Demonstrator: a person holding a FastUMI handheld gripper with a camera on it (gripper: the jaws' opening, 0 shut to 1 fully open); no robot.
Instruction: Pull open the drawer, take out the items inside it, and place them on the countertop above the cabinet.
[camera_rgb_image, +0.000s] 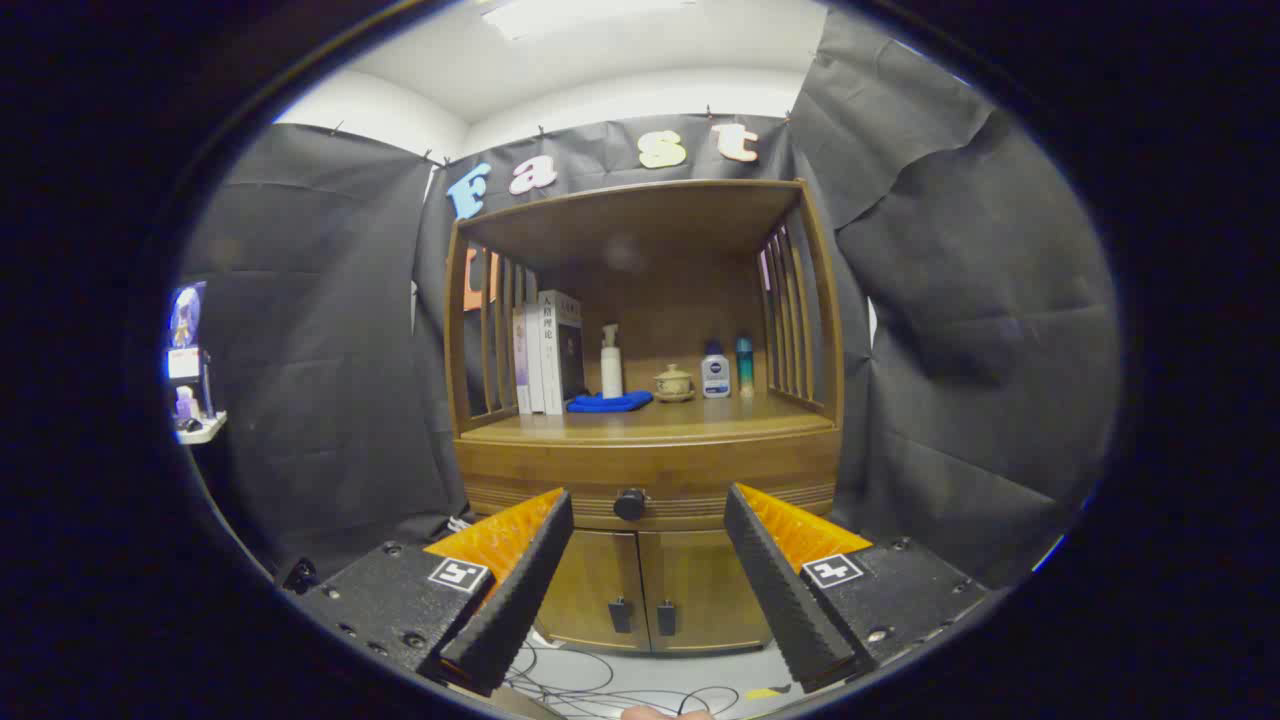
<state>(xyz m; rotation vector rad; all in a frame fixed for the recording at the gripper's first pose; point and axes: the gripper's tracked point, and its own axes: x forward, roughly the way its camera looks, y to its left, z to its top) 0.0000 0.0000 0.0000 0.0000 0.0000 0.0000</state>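
Books (545, 352) are standing upright at the left end of the desk (650, 425), tight against the cabinet's left slatted side (490, 340). Just right of them a blue cloth (610, 402) is lying flat, with a white pump bottle (611, 362) standing behind it. Next comes a small lidded cup (673, 382) on a saucer, then a white bottle with a blue label (715, 371), then a slim teal bottle (745, 365) just beside the right slats (790, 320). All are sitting toward the back of the desk, under the wooden canopy.

Drawer (650, 478) is sitting fully shut below the desk edge; its dark round knob (630, 504) is lying ahead of the gripper (648, 512), between the fingertip lines but well apart from both. Fingers (520, 590) are spread wide, released, gripping nothing. Nothing is standing between them and the knob.

Two lower doors (640, 590) with small dark handles are closed beneath the drawer. Cables (600, 680) are trailing on the floor in front.

Drawer contents are hidden behind the closed front. Lower door corners are partly covered by the fingers. A small shelf (195, 400) far left, past the booth wall, is carrying items too blurred to identify.
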